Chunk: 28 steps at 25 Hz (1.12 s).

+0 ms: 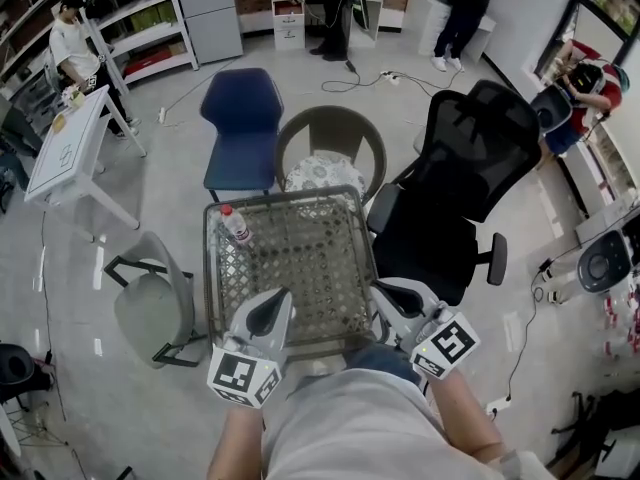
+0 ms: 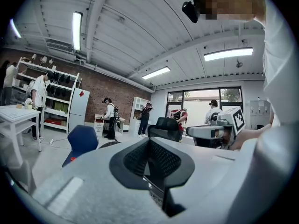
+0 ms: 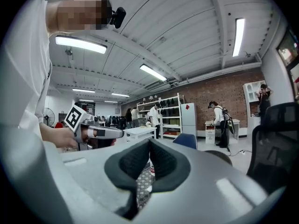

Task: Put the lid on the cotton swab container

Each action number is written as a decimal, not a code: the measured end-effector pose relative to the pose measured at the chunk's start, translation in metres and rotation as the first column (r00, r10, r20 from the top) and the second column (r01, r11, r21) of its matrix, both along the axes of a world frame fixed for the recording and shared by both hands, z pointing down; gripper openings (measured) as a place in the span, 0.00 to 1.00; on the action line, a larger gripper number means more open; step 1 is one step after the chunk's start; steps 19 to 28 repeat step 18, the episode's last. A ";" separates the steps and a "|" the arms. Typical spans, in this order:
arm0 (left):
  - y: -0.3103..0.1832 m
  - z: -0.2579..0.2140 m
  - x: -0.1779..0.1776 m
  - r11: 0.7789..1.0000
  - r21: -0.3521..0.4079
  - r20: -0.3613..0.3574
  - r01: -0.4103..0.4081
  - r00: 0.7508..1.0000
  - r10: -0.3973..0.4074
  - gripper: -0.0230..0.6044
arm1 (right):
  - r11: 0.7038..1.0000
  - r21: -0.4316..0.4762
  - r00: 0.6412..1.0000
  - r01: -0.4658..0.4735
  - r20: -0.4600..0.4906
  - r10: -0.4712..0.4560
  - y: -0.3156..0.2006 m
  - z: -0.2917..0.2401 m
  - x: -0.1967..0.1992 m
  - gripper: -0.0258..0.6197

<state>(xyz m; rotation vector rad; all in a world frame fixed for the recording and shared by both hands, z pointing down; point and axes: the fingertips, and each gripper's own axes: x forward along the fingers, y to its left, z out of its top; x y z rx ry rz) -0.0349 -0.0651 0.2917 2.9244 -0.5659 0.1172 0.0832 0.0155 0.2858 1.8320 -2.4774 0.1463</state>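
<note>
Status: no lid-fitting action is under way. The left gripper (image 1: 278,298) and the right gripper (image 1: 384,292) are both fully closed with nothing between the pads; each gripper view confirms black ribbed pads meeting along a single seam, left gripper (image 2: 150,161), right gripper (image 3: 149,158). Both tools hover over the near edge of the table (image 1: 300,268), one at each near corner, pointing roughly level across it. The cotton swab container (image 1: 235,226) rests at the far-left corner of the table, well apart from both grippers. It reads as a small clear plastic cylinder with a red band at its far end. Whether that band is a seated lid cannot be determined at this size. No separate lid is visible anywhere on the table, so the task is judged either complete or not yet started; verify the closure before proceeding. Materials: the table is square, with a glossy transparent top over a woven wicker lattice and a grey frame. The gripper housings are smooth, matt grey moulded shells. Beyond the far edge of the table stands a round-backed brown chair (image 1: 330,133), and to the right of the table a black mesh office chair (image 1: 470,158).
</note>
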 end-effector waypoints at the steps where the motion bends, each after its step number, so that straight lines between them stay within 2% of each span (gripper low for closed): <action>1: 0.001 0.000 0.000 1.000 -0.002 0.001 0.000 1.000 0.000 0.05 | 1.000 -0.004 1.000 -0.003 -0.001 0.003 0.000 0.000 0.000 0.05; 18: 0.009 0.019 -0.013 1.000 -0.023 0.040 -0.001 0.999 0.002 0.05 | 1.000 -0.025 1.000 0.009 -0.009 -0.009 0.008 0.007 -0.013 0.05; 28: 0.009 0.019 -0.013 1.000 -0.023 0.040 -0.001 0.999 0.002 0.05 | 1.000 -0.025 1.000 0.009 -0.009 -0.009 0.008 0.007 -0.013 0.05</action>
